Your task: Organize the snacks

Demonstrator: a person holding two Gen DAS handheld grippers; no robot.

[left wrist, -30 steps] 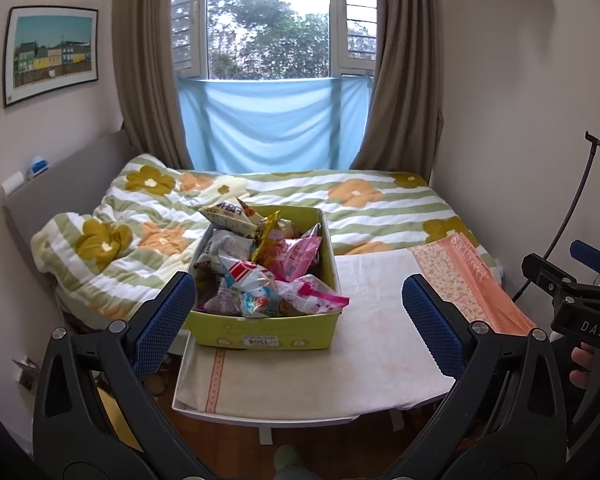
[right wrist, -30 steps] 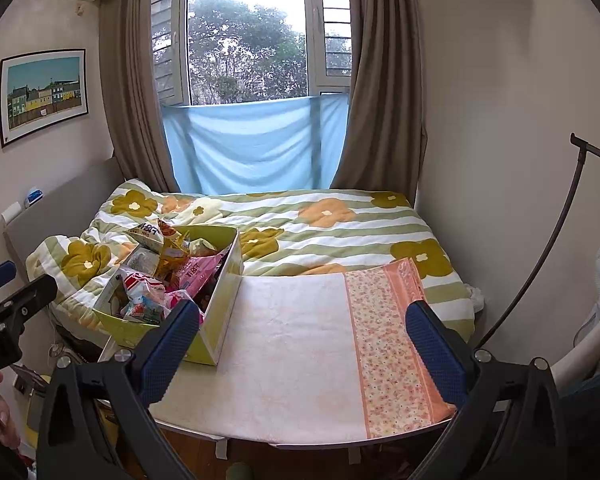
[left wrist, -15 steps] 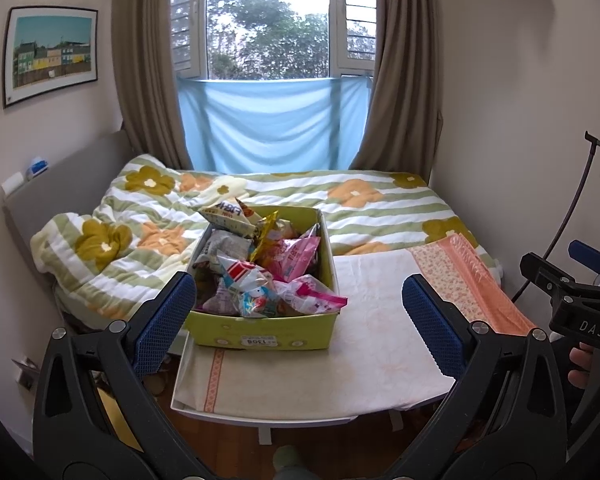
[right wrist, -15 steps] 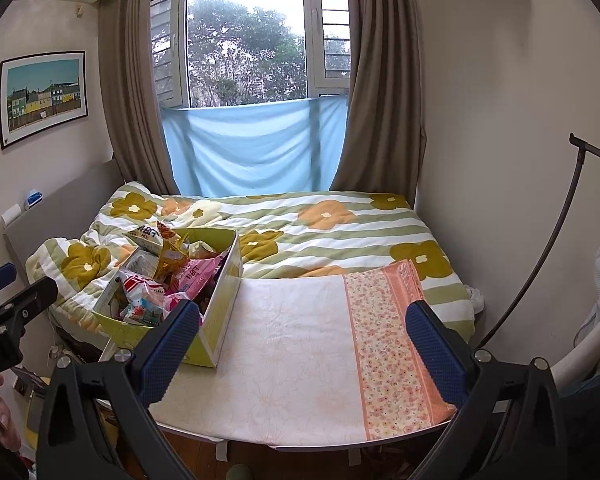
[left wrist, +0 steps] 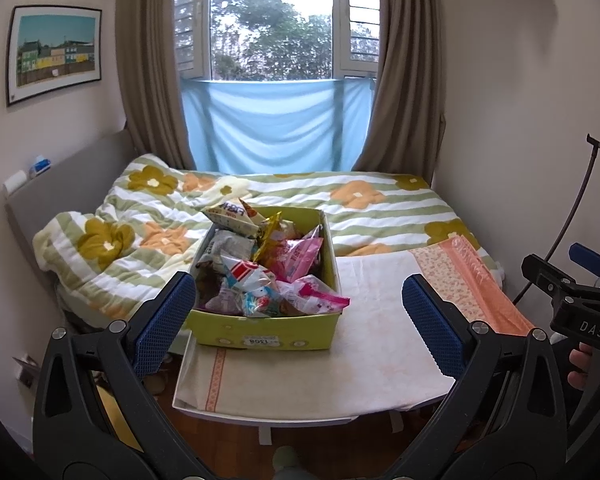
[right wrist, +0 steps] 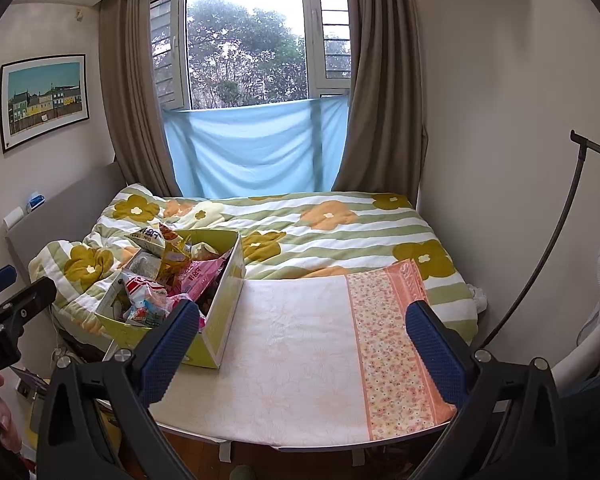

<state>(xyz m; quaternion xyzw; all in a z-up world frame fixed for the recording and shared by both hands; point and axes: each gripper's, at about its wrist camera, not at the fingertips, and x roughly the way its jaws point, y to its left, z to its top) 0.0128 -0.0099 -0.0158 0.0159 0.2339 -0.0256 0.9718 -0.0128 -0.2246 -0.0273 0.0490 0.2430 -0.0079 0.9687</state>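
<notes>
A yellow-green cardboard box point(left wrist: 268, 330) point(right wrist: 226, 304) stands at the left end of a small cloth-covered table point(left wrist: 364, 364) point(right wrist: 300, 360). It is heaped with several snack packets, among them a pink packet point(left wrist: 298, 256) point(right wrist: 196, 276) and a red-and-white packet point(left wrist: 246, 276). My left gripper point(left wrist: 298, 320) hovers open in front of the box, well short of it, holding nothing. My right gripper point(right wrist: 302, 336) is open and empty above the table's bare middle, to the right of the box.
Behind the table lies a bed with a green-striped flower quilt point(left wrist: 284, 196) point(right wrist: 340, 232). An orange flowered strip point(right wrist: 392, 344) covers the table's right end. A black curved stand point(right wrist: 540, 256) rises at the right. Wood floor point(left wrist: 300, 440) shows below the table edge.
Both grippers have stayed open and almost still. The right wrist view has drifted very slightly.
</notes>
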